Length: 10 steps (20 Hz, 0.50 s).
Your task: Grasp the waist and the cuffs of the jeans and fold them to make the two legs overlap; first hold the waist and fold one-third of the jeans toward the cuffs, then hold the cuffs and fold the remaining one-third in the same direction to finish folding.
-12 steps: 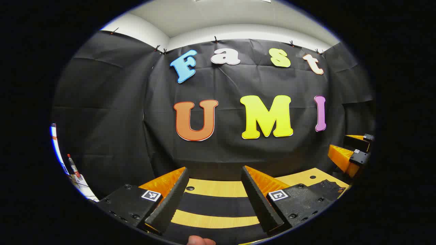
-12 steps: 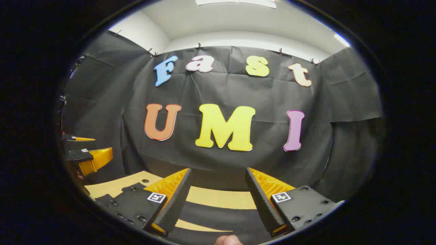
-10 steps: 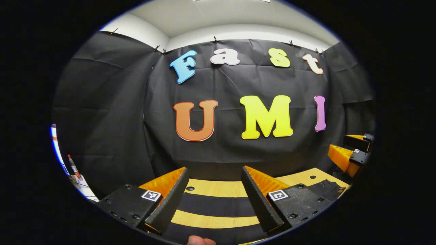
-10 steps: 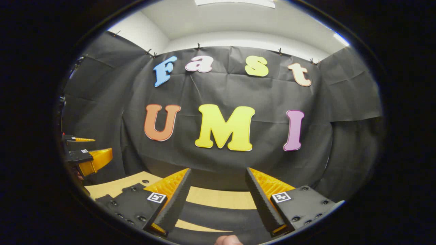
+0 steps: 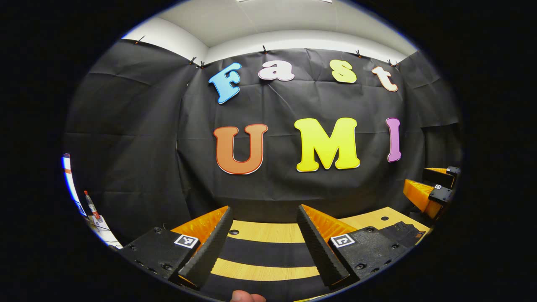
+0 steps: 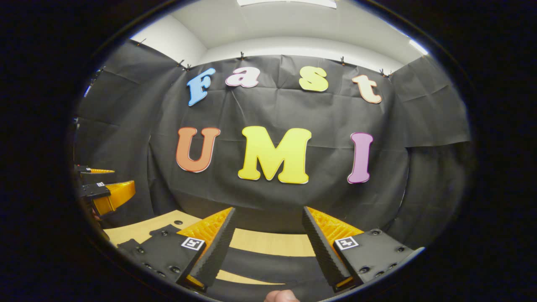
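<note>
Dark jeans lie across the light wooden table [image 5: 268, 232] as black bands [image 5: 264, 251], with a bunched dark part [image 5: 403, 232] to the right. My left gripper [image 5: 263, 207] hovers above them, open and holding nothing. My right gripper [image 6: 268, 208] is likewise open and bare over a black band [image 6: 272, 262] of the jeans, and more dark cloth [image 6: 128, 244] lies at its left. Each gripper appears in the other's view: the right one [image 5: 432, 191] at the far right, the left one [image 6: 102, 195] at the far left. Most of the jeans is hidden below the fingers.
The black cloth wall [image 5: 293, 184] stands close behind the table's far edge. A red-capped marker [image 5: 90, 204] rests on a white surface at the far left. Small holes [image 5: 234, 232] dot the tabletop. A thumb tip [image 5: 247, 297] shows at the bottom edge.
The right gripper view has tipped down very slightly, so the wall sits a little higher in it. Both grippers stay open and in place.
</note>
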### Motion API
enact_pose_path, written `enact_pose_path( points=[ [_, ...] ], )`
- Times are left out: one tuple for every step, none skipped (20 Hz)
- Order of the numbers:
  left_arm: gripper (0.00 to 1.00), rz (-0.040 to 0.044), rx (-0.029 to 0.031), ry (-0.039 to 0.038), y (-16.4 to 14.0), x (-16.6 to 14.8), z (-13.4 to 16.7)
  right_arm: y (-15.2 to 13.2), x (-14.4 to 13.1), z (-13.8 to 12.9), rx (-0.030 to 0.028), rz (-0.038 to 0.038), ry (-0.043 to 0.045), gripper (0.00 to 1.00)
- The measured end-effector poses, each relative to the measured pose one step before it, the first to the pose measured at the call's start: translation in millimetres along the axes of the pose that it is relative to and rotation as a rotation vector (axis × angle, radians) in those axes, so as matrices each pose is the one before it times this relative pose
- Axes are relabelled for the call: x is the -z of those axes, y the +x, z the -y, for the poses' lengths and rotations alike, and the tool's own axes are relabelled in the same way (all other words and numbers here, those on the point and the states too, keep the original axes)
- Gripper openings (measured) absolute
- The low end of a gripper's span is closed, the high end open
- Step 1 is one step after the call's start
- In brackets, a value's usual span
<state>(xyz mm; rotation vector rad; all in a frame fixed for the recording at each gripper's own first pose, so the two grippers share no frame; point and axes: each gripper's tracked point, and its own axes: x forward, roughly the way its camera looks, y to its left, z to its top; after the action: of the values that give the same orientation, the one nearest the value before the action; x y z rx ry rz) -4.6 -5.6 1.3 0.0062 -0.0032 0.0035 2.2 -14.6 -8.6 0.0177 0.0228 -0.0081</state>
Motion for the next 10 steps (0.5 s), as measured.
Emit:
enact_pose_path(
  points=[
    [0.98, 0.00009, 0.00065, -0.0023, 0.06, 0.6, -0.3, 0.84, 2.8, 0.52, 0.00023, -0.00449, 0.00551, 0.97],
    [0.98, -0.00452, 0.00699, -0.00641, 0.1, 2.02, 2.18, -0.75, 0.27, 1.59, 0.00224, -0.0024, 0.00215, 0.96],
    [0.98, -0.00942, 0.00552, -0.0041, 0.85, 3.08, 2.37, 0.1, 2.19, 0.76, -0.00164, -0.00426, 0.00383, 0.96],
    [0.98, -0.00844, 0.00116, -0.00082, 1.78, 3.4, -0.19, 0.34, 3.12, 1.04, 0.00015, -0.00842, 0.00191, 0.95],
    [0.98, -0.01083, 0.00149, -0.0012, 2.13, 3.53, 0.34, 1.22, 3.97, 3.38, 0.0056, -0.00831, -0.00116, 0.95],
    [0.98, -0.00561, 0.00322, -0.00374, 1.83, 2.42, 1.79, 2.26, 2.45, 4.41, 0.00554, -0.0066, -0.00405, 0.95],
    [0.98, -0.00632, 0.00295, -0.00447, 2.57, 2.59, -1.54, 0.92, 2.5, 4.86, 0.00586, -0.00549, -0.00588, 0.97],
    [0.98, -0.0048, -0.0063, -0.00484, 1.71, 2.64, -5.27, 1.81, 1.54, 8.19, 0.01172, -0.00351, -0.00511, 0.94],
    [0.99, -0.01137, -0.01204, -0.00928, 2.74, 5.77, -6.5, 1.29, 3.03, 10.77, 0.01418, -0.00749, 0.00091, 0.94],
    [0.99, -0.02088, -0.01665, -0.01651, 1.98, 8.67, -8.71, 1.58, 5.35, 13.7, 0.024, -0.01518, 0.00439, 0.94]
  ],
)
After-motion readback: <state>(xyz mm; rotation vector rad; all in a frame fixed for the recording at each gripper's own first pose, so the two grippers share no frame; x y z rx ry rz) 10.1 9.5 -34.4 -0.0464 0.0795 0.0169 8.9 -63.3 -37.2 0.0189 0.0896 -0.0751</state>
